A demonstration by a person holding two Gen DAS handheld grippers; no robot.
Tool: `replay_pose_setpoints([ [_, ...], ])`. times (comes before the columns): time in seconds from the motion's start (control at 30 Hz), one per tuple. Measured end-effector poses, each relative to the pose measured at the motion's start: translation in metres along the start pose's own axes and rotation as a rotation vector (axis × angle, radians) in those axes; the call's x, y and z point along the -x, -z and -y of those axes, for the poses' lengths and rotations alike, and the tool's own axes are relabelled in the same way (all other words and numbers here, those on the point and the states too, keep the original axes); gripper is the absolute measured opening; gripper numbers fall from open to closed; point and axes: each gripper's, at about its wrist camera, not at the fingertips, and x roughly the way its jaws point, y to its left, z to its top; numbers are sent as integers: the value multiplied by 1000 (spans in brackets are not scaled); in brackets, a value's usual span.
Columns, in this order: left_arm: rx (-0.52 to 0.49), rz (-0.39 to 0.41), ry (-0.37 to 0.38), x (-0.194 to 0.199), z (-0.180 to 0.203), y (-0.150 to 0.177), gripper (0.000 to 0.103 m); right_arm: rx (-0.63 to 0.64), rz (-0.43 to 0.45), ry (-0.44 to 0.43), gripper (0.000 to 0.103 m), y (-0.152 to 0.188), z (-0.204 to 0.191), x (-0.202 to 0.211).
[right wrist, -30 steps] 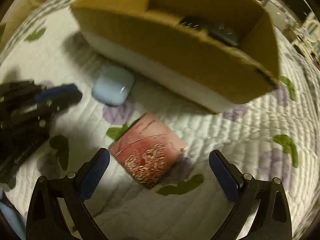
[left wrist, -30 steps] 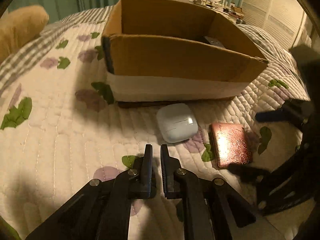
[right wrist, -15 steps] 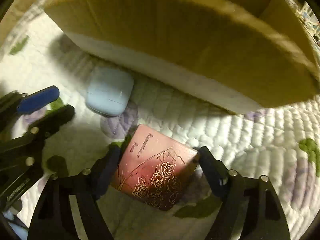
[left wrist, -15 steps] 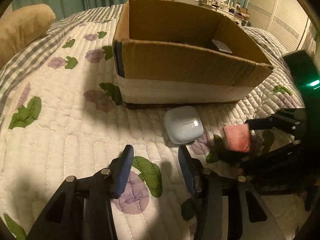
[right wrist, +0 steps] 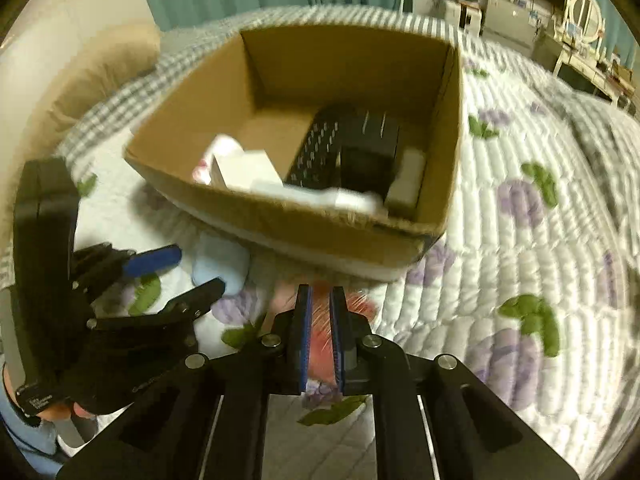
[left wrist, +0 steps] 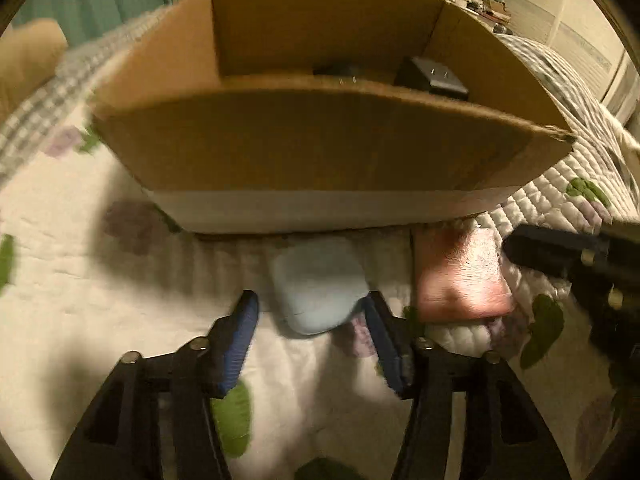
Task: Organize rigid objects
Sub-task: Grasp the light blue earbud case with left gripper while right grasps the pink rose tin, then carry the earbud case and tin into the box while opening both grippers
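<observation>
A pale blue earbud case [left wrist: 318,284] lies on the quilt in front of the cardboard box [left wrist: 320,148]. My left gripper [left wrist: 312,320] is open, its jaws on either side of the case. A pink rose-patterned card case [left wrist: 460,272] is held up off the quilt, edge-on between the jaws of my right gripper [right wrist: 320,300], which is shut on it [right wrist: 320,316]. The box [right wrist: 452,120] holds a black remote, black and white blocks. The blue case [right wrist: 218,266] and my left gripper [right wrist: 176,272] also show in the right wrist view.
The box stands on a white quilted bedspread [right wrist: 540,240] with purple flowers and green leaves. A tan pillow [right wrist: 108,68] lies at the far left. Teal curtains and a dresser with a mirror [right wrist: 584,12] stand behind the bed.
My right gripper closed on the pink card case and lifted it from the quilt. My left gripper opened wider and moved forward around the blue earbud case.
</observation>
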Motion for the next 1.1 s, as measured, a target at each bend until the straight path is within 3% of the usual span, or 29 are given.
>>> replay_pose_setpoints([
  [0.13, -58, 4, -57, -13, 11, -2, 61, -18, -16, 12, 9, 6, 2, -2],
  [0.2, -62, 6, -56, -14, 12, -3, 54, -36, -30, 13, 26, 7, 6, -2],
  [0.23, -54, 9, -45, -13, 11, -4, 54, -51, -37, 30, 47, 7, 9, -2],
  [0.27, -46, 15, -33, -11, 9, -4, 54, -59, -46, 37, 57, 8, 11, -3],
  [0.37, -12, 53, 3, 1, -1, -1, 53, -67, -81, 34, 57, 8, 11, -10],
  [0.53, -17, 137, -22, 29, -9, 8, 53, -88, -216, 69, 57, 1, 7, -48],
  [0.6, -11, 148, -25, 34, -14, 9, 53, -110, -244, 59, 65, -4, 6, -60],
  [0.67, 3, 149, -19, 37, -19, 9, 53, -151, -261, 26, 79, -9, 8, -72],
  [0.7, 12, 148, -13, 37, -22, 9, 53, -172, -264, 26, 81, -11, 9, -78],
  [0.87, 35, 139, 7, 39, -31, 12, 53, -142, -245, 82, 77, -8, -4, -78],
  [1.0, 34, 168, 4, 47, -37, 17, 53, -116, -165, 37, 75, 1, -20, -52],
  [1.1, 43, 185, 0, 57, -43, 20, 53, -82, -101, 61, 74, 7, -33, -36],
])
